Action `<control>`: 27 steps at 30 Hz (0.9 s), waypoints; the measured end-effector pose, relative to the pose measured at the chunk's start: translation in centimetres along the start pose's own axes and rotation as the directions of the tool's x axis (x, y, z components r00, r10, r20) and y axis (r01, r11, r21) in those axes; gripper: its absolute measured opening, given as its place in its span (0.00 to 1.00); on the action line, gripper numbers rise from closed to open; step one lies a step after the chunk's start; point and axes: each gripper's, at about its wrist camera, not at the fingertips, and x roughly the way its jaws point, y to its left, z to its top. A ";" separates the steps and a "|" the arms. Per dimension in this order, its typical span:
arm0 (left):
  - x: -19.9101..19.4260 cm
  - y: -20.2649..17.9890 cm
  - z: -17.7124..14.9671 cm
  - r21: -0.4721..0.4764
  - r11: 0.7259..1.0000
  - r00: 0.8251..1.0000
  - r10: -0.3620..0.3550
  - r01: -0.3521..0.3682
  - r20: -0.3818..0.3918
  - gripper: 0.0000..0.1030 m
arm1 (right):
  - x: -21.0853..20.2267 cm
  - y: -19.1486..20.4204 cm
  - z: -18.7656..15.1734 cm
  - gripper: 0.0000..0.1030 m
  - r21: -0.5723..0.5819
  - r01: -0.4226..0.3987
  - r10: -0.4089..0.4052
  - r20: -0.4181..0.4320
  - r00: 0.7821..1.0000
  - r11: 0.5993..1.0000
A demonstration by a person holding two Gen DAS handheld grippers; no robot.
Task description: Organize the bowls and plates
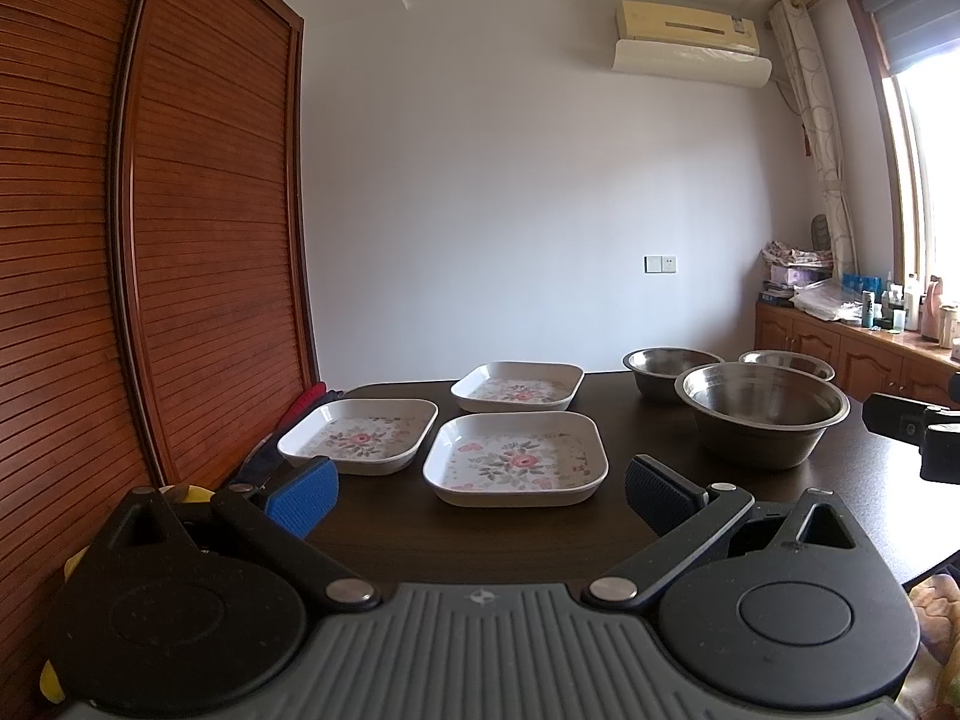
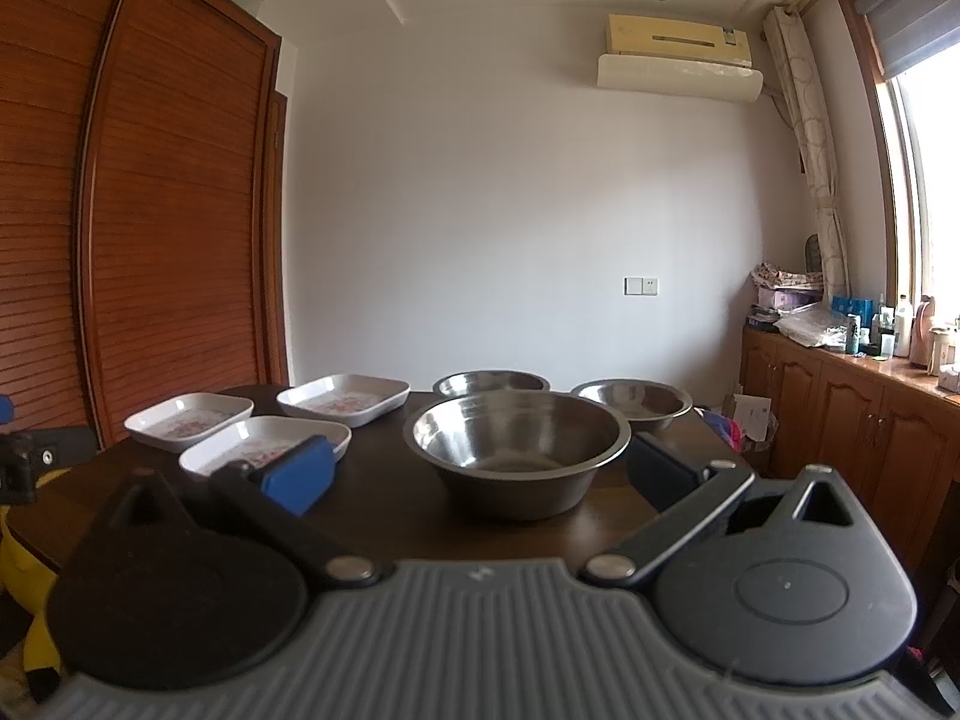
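Three square floral plates (image 1: 515, 457) lie flat, rims up, on the left of the dark tabletop (image 1: 420, 528); three steel bowls (image 2: 517, 443) stand upright, mouths up, on its right. Left tool (image 1: 480, 489) and right tool (image 2: 480, 474) gape wide, empty.

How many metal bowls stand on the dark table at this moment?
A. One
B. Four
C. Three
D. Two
C. The right wrist view shows three metal bowls: the large near bowl, a bowl behind it to the left and a bowl behind it to the right, all standing apart on the table and not stacked.
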 end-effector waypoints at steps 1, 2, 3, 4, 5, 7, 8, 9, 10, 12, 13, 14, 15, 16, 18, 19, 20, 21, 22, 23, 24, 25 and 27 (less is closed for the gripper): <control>0.0 0.0 0.0 0.000 1.000 1.000 0.000 0.000 0.000 1.00 | 0.0 0.0 0.0 1.00 0.000 -0.001 0.001 0.000 1.000 1.000; 0.0 0.0 0.0 0.001 1.000 1.000 0.000 0.000 -0.001 1.00 | 0.0 0.0 0.0 1.00 0.001 0.000 0.000 -0.001 1.000 1.000; 0.0 -0.1 0.0 0.002 1.000 1.000 0.001 -0.001 -0.001 1.00 | 0.1 0.0 0.0 1.00 0.001 0.001 -0.001 -0.002 1.000 1.000; -0.1 -0.1 0.0 0.003 1.000 1.000 0.000 0.000 -0.002 1.00 | 0.0 0.0 0.0 1.00 0.000 0.001 -0.001 -0.002 1.000 1.000; -0.1 -0.1 0.0 0.003 1.000 1.000 0.000 0.000 -0.002 1.00 | 0.1 0.0 0.0 1.00 0.000 0.002 -0.002 -0.002 1.000 1.000; 0.0 -0.1 0.1 0.003 1.000 1.000 0.000 0.000 -0.002 1.00 | 0.1 0.0 0.0 1.00 -0.003 0.003 -0.003 -0.001 1.000 1.000; 0.0 -0.1 0.1 0.003 1.000 1.000 0.000 0.000 -0.001 1.00 | 0.1 0.0 0.0 1.00 -0.004 0.004 -0.004 -0.002 1.000 1.000; -0.1 -0.1 0.1 0.002 1.000 1.000 0.000 0.000 -0.001 1.00 | 0.1 0.0 0.0 1.00 -0.004 0.004 -0.004 -0.003 1.000 1.000; -0.1 -0.1 0.1 0.000 1.000 1.000 -0.002 0.002 -0.001 1.00 | 0.1 0.1 0.0 1.00 -0.004 0.004 -0.004 -0.004 1.000 1.000; -0.1 -0.1 0.1 0.001 1.000 1.000 -0.002 0.002 0.001 1.00 | 0.1 0.0 0.0 1.00 -0.001 0.003 -0.003 -0.004 1.000 1.000; -0.1 0.0 0.1 0.002 1.000 1.000 -0.001 0.001 0.001 1.00 | 0.1 -0.1 0.0 1.00 0.003 0.003 -0.003 -0.003 1.000 1.000; -0.1 0.0 0.1 0.001 1.000 1.000 -0.002 0.002 0.001 1.00 | 0.0 -0.1 0.0 1.00 0.003 0.004 -0.004 -0.002 1.000 1.000; -0.1 0.0 0.1 0.001 1.000 1.000 -0.002 0.002 0.001 1.00 | 0.0 -0.1 0.0 1.00 0.002 0.006 -0.006 0.000 1.000 1.000; -0.1 0.0 0.1 0.000 1.000 1.000 -0.002 0.002 0.001 1.00 | 0.0 -0.1 0.1 1.00 0.001 0.007 -0.007 0.001 1.000 1.000; -0.1 0.0 0.1 0.001 1.000 1.000 -0.003 0.003 0.000 1.00 | 0.0 -0.1 0.1 1.00 0.002 0.009 -0.009 0.001 1.000 1.000; -0.2 0.0 0.1 0.000 1.000 1.000 -0.003 0.003 0.000 1.00 | 0.0 -0.1 0.1 1.00 0.002 0.009 -0.009 0.000 1.000 1.000; -0.1 0.0 0.1 0.001 1.000 1.000 -0.003 0.003 0.000 1.00 | 0.0 -0.1 0.0 1.00 0.002 0.010 -0.010 0.000 1.000 1.000; -0.1 0.0 0.1 0.001 1.000 1.000 -0.003 0.003 0.000 1.00 | 0.1 -0.1 0.0 1.00 0.001 0.011 -0.011 -0.001 1.000 1.000; -0.2 0.0 0.1 0.002 1.000 1.000 -0.003 0.003 -0.001 1.00 | 0.1 -0.1 0.0 1.00 0.001 0.012 -0.012 -0.001 1.000 1.000; -0.2 0.0 0.1 0.002 1.000 1.000 -0.002 0.002 -0.001 1.00 | 0.2 -0.1 0.0 1.00 0.001 0.012 -0.012 -0.002 1.000 1.000; -0.2 0.0 0.1 0.001 1.000 1.000 -0.003 0.003 -0.001 1.00 | 0.2 -0.1 0.0 1.00 0.001 0.012 -0.012 -0.002 1.000 1.000; -0.2 0.0 0.1 0.002 1.000 1.000 -0.003 0.003 -0.001 1.00 | 0.2 -0.1 -0.1 1.00 0.001 0.013 -0.013 -0.002 1.000 1.000; -0.2 0.0 0.1 0.002 1.000 1.000 -0.003 0.003 -0.002 1.00 | 0.1 -0.1 -0.1 1.00 0.001 0.012 -0.012 -0.002 1.000 1.000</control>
